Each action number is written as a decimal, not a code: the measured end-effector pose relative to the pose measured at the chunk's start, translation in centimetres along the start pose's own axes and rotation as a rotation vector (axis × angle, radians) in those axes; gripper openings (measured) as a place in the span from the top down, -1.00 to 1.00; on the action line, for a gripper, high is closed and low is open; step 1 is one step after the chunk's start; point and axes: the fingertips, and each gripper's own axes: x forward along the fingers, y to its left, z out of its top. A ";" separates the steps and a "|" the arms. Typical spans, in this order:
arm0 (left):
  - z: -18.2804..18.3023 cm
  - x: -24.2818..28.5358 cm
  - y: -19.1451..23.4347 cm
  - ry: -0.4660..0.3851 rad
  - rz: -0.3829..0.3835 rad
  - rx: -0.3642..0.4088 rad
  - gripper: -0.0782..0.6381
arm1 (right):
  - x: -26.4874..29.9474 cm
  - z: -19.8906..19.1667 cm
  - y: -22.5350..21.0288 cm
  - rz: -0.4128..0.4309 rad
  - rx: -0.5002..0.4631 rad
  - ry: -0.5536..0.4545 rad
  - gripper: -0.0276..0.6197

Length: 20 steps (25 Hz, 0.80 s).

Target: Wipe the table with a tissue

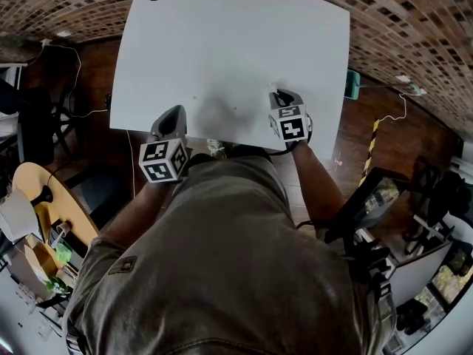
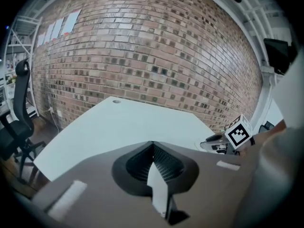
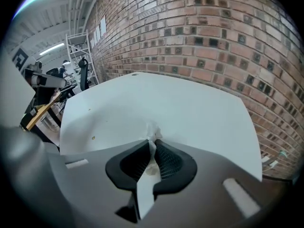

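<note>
I am keeping the right gripper (image 3: pixel 153 145) clamped on a small crumpled tissue (image 3: pixel 153 128), whose tuft appears to be touching the white table (image 3: pixel 190 103) close to its near edge, right side. The left gripper (image 2: pixel 153 147) is sitting pinched together on nothing at the near-left edge. The tissue is reading light, soft and tear-prone; I am judging the bunched middle the best hold, with gentle pressure. Specks (image 3: pixel 93 137) are lying leftward.
</note>
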 end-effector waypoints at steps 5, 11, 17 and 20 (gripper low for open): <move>0.7 0.7 -1.1 -0.005 0.029 -0.004 0.78 | 0.2 0.5 -4.4 -0.048 0.033 -0.018 0.78; 0.7 0.7 -0.8 0.008 0.075 -0.011 0.78 | 0.4 0.7 -5.6 -0.054 0.046 -0.033 0.78; 1.0 0.7 0.3 -0.011 0.092 -0.026 0.78 | 0.4 0.9 -4.7 -0.053 0.054 -0.042 0.78; 0.7 0.4 1.2 -0.013 0.083 -0.029 0.78 | 0.5 0.7 -3.7 -0.058 0.067 -0.032 0.78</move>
